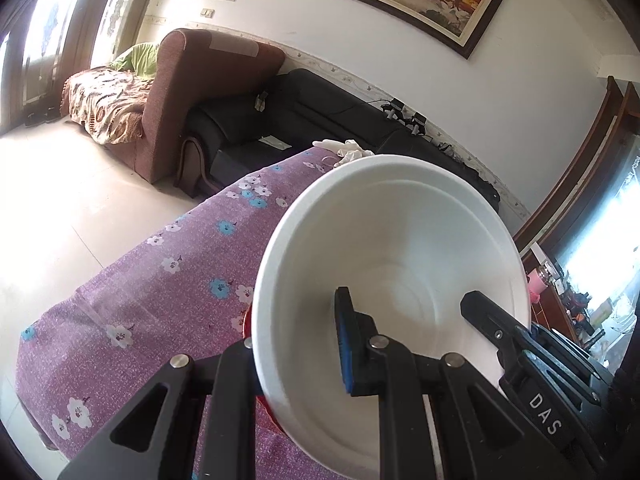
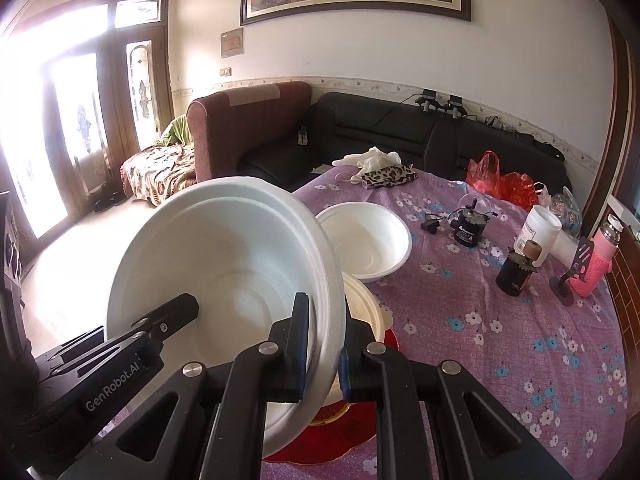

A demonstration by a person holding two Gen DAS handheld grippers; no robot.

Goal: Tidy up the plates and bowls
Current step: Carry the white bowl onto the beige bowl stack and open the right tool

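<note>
- A large white foam bowl (image 2: 224, 264), apparently two nested since a second rim line shows inside, is held tilted above the near edge of the table, its opening turned toward both cameras.
- The right gripper (image 2: 324, 354) is clamped on the bowl's rim: one blue-padded finger lies inside the wall, the other outside, the jaws nearly closed with only the thin wall between them.
- The left gripper (image 1: 296, 364) pinches the opposite side of the rim the same way, one finger (image 1: 352, 344) inside the bowl (image 1: 392, 264) and the other outside and mostly hidden behind it.
- Each view also shows the other gripper's finger reaching in over the rim from the side.
- Below the held bowl sits a cream plate (image 2: 366, 308) on a red plate with a gold edge (image 2: 340, 436).
- Just behind, a second white bowl (image 2: 366, 240) rests upright on the purple flowered tablecloth (image 2: 520, 344).
- Farther back lie a white glove (image 2: 372, 160) and a leopard-print pouch (image 2: 390, 178).
- To the right stand a red plastic bag (image 2: 500, 182), a white jar (image 2: 538, 234), a dark bottle (image 2: 514, 274) and a pink flask (image 2: 596, 258).
</note>
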